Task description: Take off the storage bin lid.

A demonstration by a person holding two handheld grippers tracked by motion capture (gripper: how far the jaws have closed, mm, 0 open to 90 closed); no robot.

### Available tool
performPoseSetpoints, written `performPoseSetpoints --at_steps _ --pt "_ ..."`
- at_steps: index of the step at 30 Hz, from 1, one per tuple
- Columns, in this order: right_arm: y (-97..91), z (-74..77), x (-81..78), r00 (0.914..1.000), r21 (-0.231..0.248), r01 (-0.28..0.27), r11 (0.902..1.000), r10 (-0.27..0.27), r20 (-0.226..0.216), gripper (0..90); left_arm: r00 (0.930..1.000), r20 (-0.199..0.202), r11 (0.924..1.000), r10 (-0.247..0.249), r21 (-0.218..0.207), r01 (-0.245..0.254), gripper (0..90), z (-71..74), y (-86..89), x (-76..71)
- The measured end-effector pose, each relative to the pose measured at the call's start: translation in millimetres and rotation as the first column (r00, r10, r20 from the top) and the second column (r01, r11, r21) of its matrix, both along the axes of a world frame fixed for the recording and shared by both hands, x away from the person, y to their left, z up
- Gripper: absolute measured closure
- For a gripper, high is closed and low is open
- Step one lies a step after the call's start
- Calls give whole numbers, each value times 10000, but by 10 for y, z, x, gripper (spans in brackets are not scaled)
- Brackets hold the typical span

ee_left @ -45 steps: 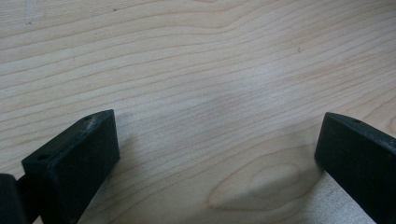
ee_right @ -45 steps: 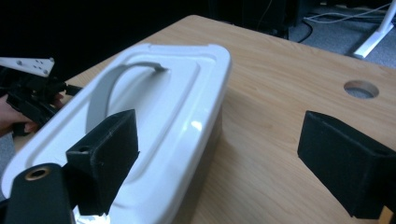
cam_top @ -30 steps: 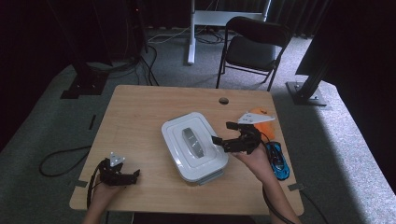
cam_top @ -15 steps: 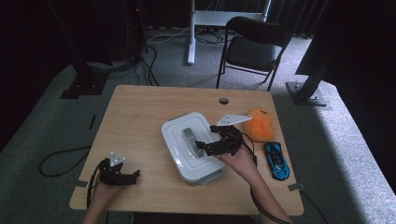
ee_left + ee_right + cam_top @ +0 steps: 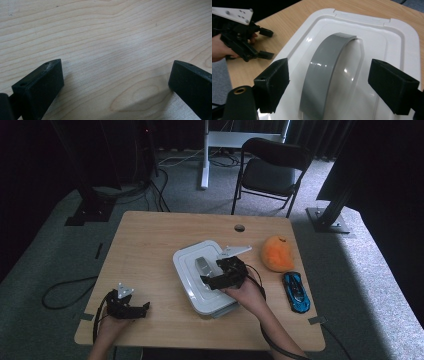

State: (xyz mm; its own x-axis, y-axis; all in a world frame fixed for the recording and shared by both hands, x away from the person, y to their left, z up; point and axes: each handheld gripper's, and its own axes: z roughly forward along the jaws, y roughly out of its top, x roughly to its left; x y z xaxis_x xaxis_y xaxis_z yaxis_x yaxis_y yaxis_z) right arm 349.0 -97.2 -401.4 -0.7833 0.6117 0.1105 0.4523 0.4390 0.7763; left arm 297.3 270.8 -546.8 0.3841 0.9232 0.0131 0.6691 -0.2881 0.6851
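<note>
The white box (image 5: 205,277) sits in the middle of the high view, with its lid on and a grey handle (image 5: 202,265) on top. In the right gripper view you see that handle (image 5: 324,75) up close: it arches up between your two black jaws, and neither jaw touches it. Your right gripper (image 5: 212,279) is over the right side of the box, its jaws wide apart, though they have just been closing a little.

Right of the box in the high view lie an orange fruit (image 5: 277,253) and a blue toy car (image 5: 296,291).

Your left gripper (image 5: 143,308) rests at the lower left of the table (image 5: 150,235). Its own view shows bare wood between jaws held wide apart. From above it looks to be lying on the wood, but that is hard to tell.
</note>
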Motion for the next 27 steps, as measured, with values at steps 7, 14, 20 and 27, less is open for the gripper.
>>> performPoseSetpoints --at_steps 7,14,20,27 --pt "102 -31 19 9998 -333 184 9993 -186 -60 267 10000 2 10000 -3 7 3 2 0 0 0" --pt "98 -45 -42 10000 -403 83 9992 -83 16 442 10000 -14 10000 -5 7 5 2 1 0 -1" --pt "69 -43 -25 9996 -184 -140 9997 135 -254 624 10000 -19 10000 -11 4 11 2 1 0 -2" --pt "20 -32 -6 9979 239 -125 9996 140 -639 664 10000 -4 10000 -12 -1 12 3 0 -1 -3"
